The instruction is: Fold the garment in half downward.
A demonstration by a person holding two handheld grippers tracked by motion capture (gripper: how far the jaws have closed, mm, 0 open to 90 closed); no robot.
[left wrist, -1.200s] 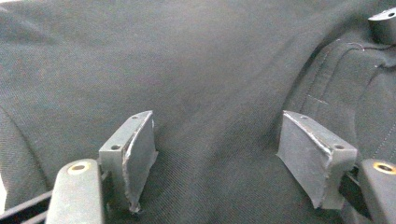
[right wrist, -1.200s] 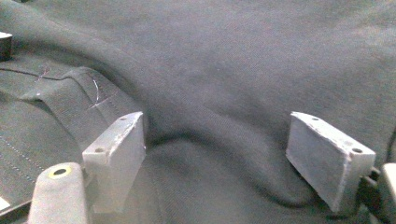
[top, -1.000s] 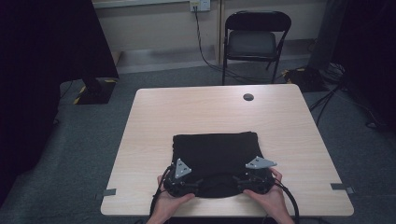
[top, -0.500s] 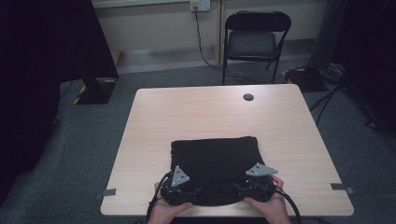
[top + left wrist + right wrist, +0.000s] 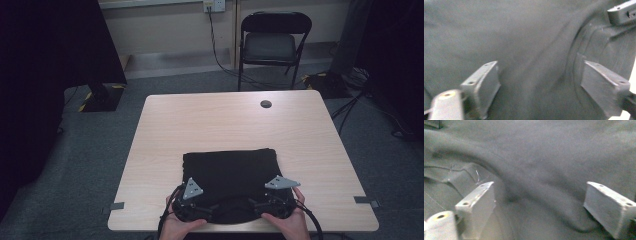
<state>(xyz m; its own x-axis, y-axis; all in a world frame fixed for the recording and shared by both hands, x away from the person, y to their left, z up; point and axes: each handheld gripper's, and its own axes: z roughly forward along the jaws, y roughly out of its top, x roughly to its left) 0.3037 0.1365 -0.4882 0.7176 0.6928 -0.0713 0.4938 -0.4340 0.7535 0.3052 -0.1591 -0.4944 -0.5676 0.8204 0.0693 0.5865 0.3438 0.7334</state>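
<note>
At surface's near edge, folded black garment [image 5: 227, 170] lies directly ahead of both tools: left tool [image 5: 539, 87] and right tool [image 5: 539, 207] spread, straddling its hem.

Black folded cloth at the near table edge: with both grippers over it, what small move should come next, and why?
Probably close both sets of jaws on the near edge of the cloth. The left gripper and right gripper each have jaws spread wide with dark fabric lying between them, and a raised fold runs through both gripper views, so a pinch seems ready.
</note>
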